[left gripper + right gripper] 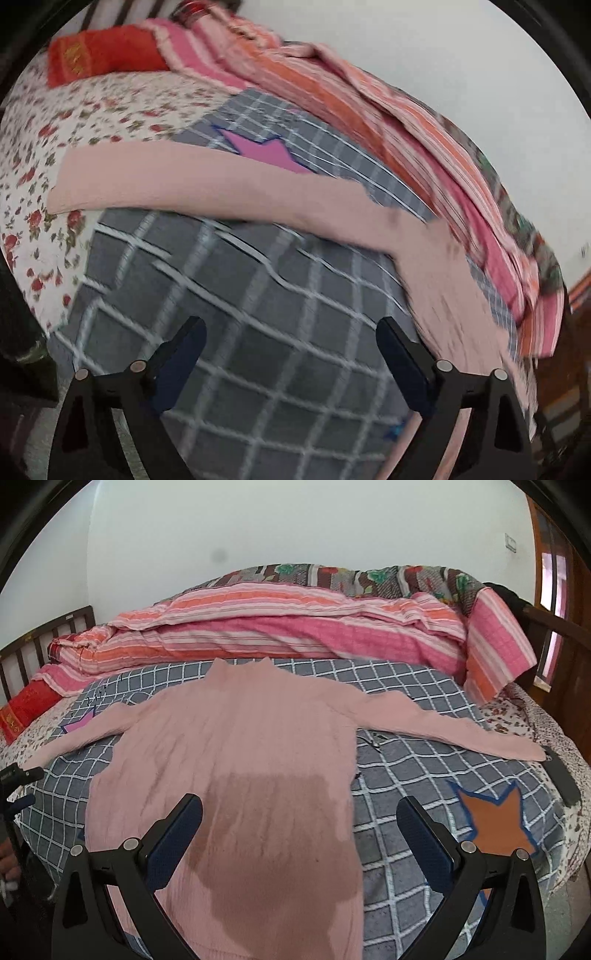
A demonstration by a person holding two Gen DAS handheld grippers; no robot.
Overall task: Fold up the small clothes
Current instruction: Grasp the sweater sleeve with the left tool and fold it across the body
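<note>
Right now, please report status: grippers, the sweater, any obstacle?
Left gripper open, empty. Right gripper open, empty. Pink sweater flat on checked sheet, sleeves spread. Nothing on it.

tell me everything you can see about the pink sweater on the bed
The pink sweater is a long-sleeved, high-necked ribbed knit, lying flat on the grey checked sheet, collar toward the striped quilt. Both sleeves stretch outward, not yet folded. A large darker patch, seemingly damp, covers its lower middle. Neither gripper touches it; the right gripper hovers open above its hem.
</note>
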